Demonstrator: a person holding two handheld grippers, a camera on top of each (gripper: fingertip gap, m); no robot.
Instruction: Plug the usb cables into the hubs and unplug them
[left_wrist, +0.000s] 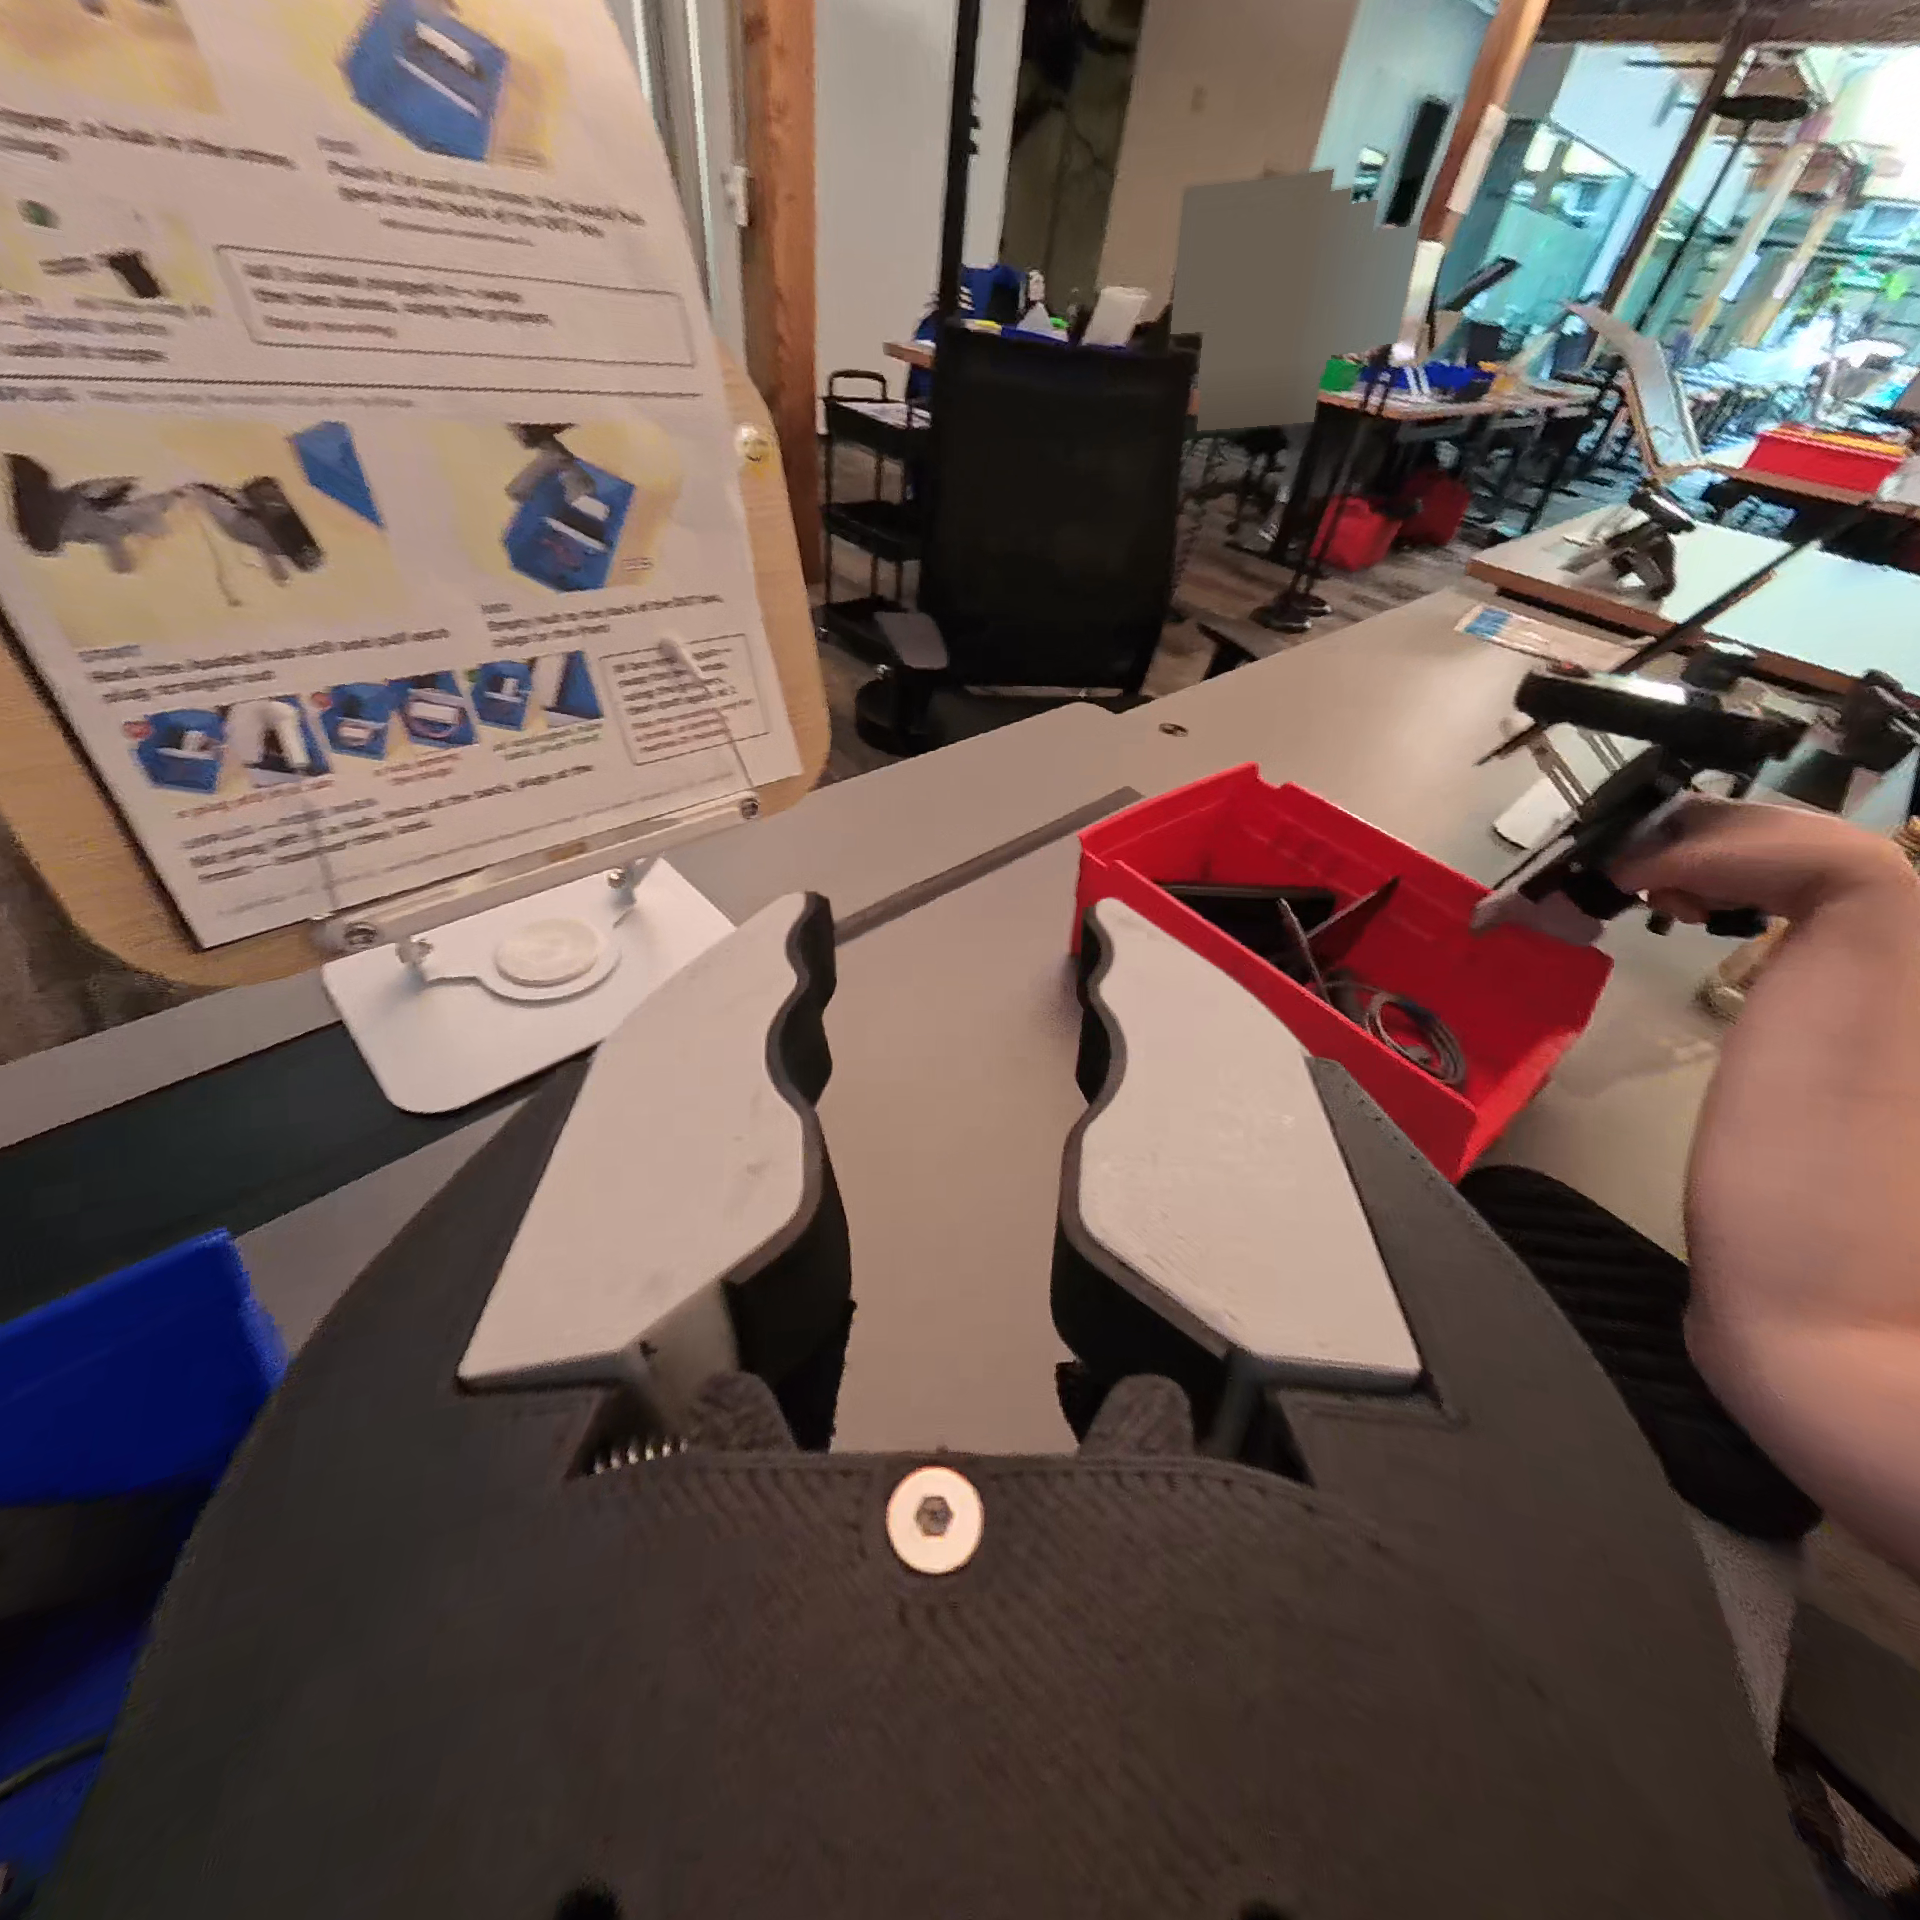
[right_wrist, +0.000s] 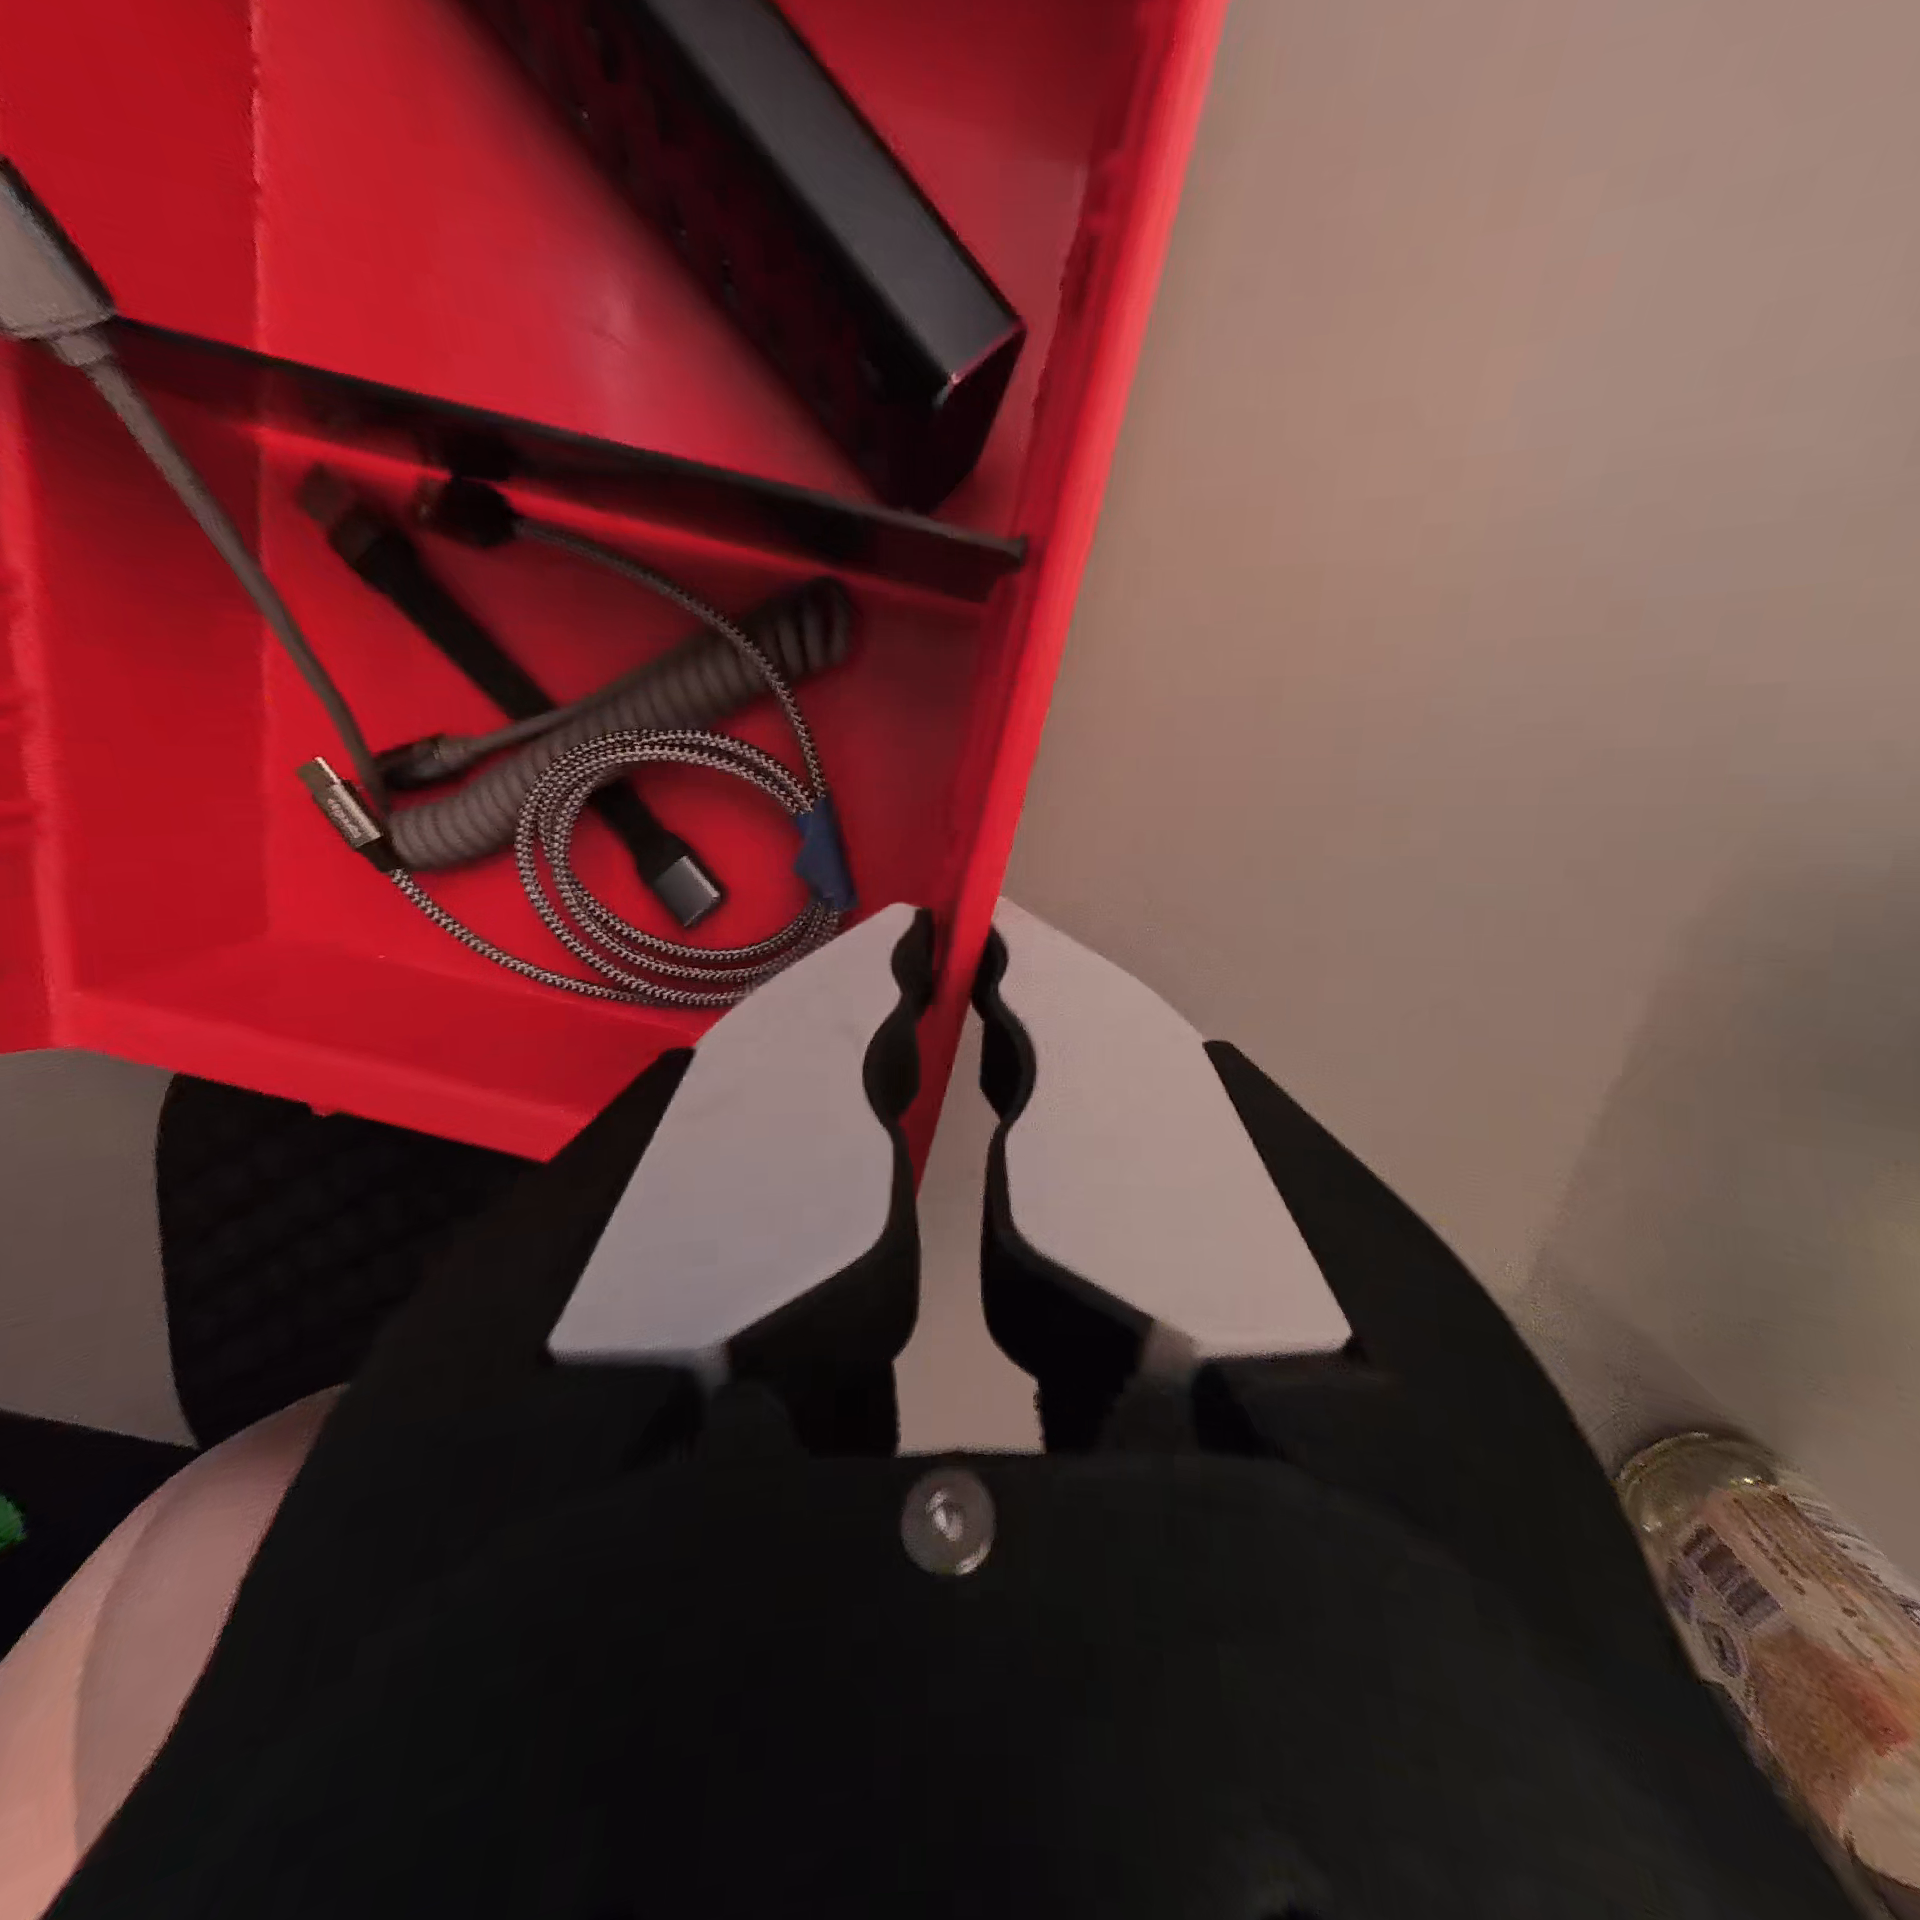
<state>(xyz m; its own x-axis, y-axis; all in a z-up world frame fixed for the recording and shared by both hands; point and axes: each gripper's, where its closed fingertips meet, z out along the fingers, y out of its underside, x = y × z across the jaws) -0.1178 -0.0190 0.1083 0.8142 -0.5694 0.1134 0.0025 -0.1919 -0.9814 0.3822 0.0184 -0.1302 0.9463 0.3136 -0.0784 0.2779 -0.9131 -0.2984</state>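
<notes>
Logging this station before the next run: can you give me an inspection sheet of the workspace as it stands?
Surface: grey table, bare between the left tongs' fingers.
Job's things: red bin holds a black hub propped against its wall, behind a black divider; nothing seen plugged in.
Clutter: blue bin at the near left; a bottle lying by the right tongs.
Grippers: left tongs open and empty above the table; right tongs straddle the red bin's side wall, nearly closed on it.
Cables: braided coil, curly cable, loose connectors, all in the bin's front compartment.
Surroundings: instruction sheet on a stand; other desks beyond.
</notes>
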